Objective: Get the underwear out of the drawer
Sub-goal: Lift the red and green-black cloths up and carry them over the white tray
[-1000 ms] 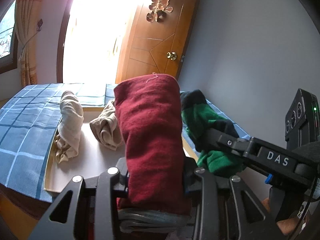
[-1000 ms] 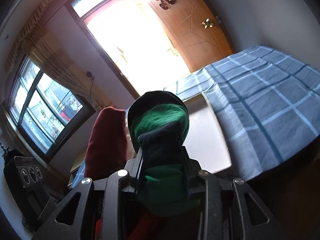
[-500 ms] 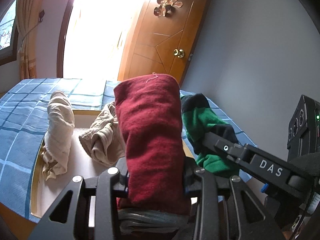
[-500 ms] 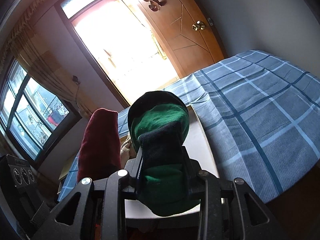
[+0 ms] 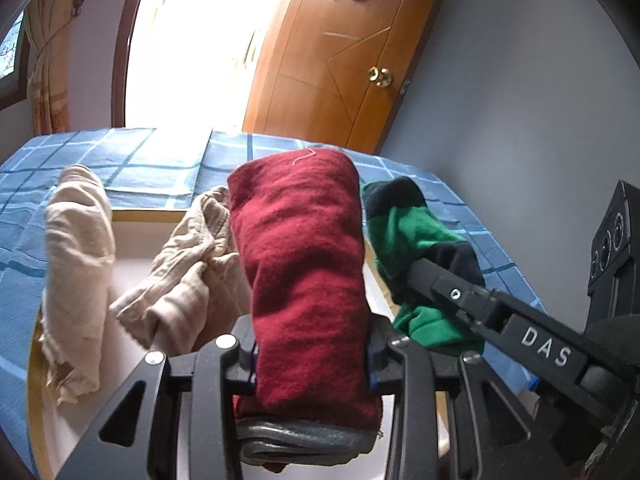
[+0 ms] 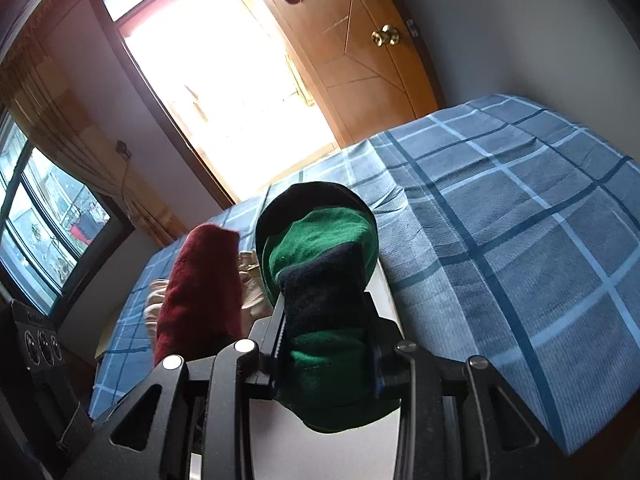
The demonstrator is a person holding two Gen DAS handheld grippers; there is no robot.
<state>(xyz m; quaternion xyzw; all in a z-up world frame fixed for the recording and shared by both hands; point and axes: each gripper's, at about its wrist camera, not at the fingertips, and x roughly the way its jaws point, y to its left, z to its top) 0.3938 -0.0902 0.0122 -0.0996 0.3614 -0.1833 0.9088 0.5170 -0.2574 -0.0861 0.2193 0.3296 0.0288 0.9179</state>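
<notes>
Now both tongs are gripping rolled underwear — the left gripper (image 5: 310, 364) is clamping the maroon roll (image 5: 304, 264), the right gripper (image 6: 326, 360) is pinching the green-and-navy roll (image 6: 320, 264) — above a pale tray (image 5: 132, 264).

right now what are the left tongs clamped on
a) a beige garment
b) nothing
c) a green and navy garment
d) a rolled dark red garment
d: in the left wrist view the left tongs pinch the rolled dark red garment, while the green and navy garment sits in the right tongs and the beige garments lie on the white board.
</notes>
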